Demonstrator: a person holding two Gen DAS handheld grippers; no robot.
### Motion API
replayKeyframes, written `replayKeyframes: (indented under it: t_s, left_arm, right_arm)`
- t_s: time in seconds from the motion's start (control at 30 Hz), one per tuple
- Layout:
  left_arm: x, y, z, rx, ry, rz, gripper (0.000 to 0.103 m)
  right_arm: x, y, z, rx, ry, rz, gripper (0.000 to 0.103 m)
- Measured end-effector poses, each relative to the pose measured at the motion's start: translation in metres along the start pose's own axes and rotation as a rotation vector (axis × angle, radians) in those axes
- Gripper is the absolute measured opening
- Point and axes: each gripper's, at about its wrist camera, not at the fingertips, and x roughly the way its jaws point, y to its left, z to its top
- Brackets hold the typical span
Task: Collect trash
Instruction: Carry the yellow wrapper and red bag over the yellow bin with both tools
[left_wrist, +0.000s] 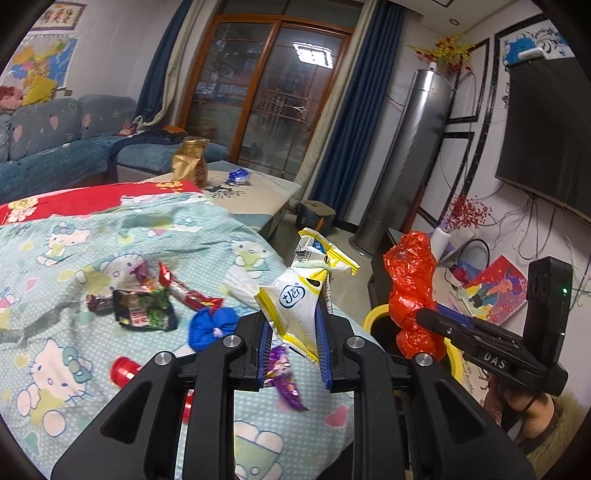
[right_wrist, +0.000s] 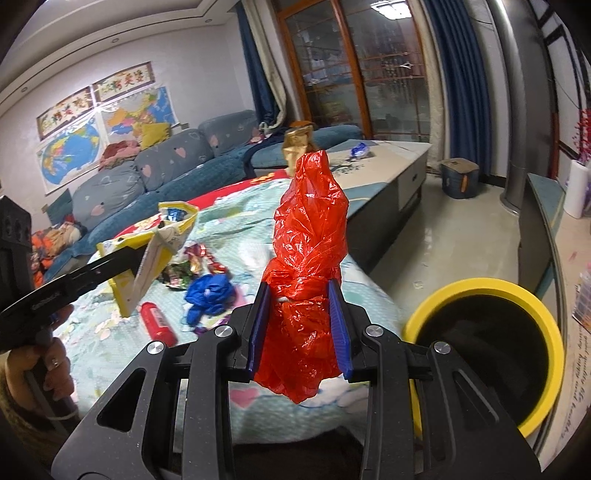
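Observation:
My left gripper (left_wrist: 294, 314) is shut on a white and yellow snack wrapper (left_wrist: 295, 295), held above the edge of the Hello Kitty cloth (left_wrist: 55, 266); the wrapper also shows in the right wrist view (right_wrist: 147, 254). My right gripper (right_wrist: 300, 291) is shut on a crumpled red plastic bag (right_wrist: 312, 236), which also shows in the left wrist view (left_wrist: 410, 291) over the bin. The yellow-rimmed black trash bin (right_wrist: 480, 288) stands just right of the cloth. Loose trash lies on the cloth: a dark snack packet (left_wrist: 144, 308), a red wrapper (left_wrist: 188, 291), a blue bag (left_wrist: 210, 326), a red bottle (left_wrist: 123, 371), a purple wrapper (left_wrist: 286, 376).
A coffee table (left_wrist: 258, 195) behind the cloth carries a gold bag (left_wrist: 190, 160) and a blue wrapper (left_wrist: 238, 175). A sofa (left_wrist: 55, 144) runs along the left. A TV cabinet (right_wrist: 543, 221), a tower air conditioner (left_wrist: 406, 155) and a small bucket (right_wrist: 460, 177) stand on the right.

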Motion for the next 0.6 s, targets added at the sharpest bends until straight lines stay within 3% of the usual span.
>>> replayKeyframes:
  t_s: [0.6]
  left_arm:
    - [0.020, -0.053, -0.009, 0.093, 0.041, -0.096, 0.020]
  right_arm:
    - [-0.020, -0.059, -0.009, 0.082, -0.008, -0.134, 0.025]
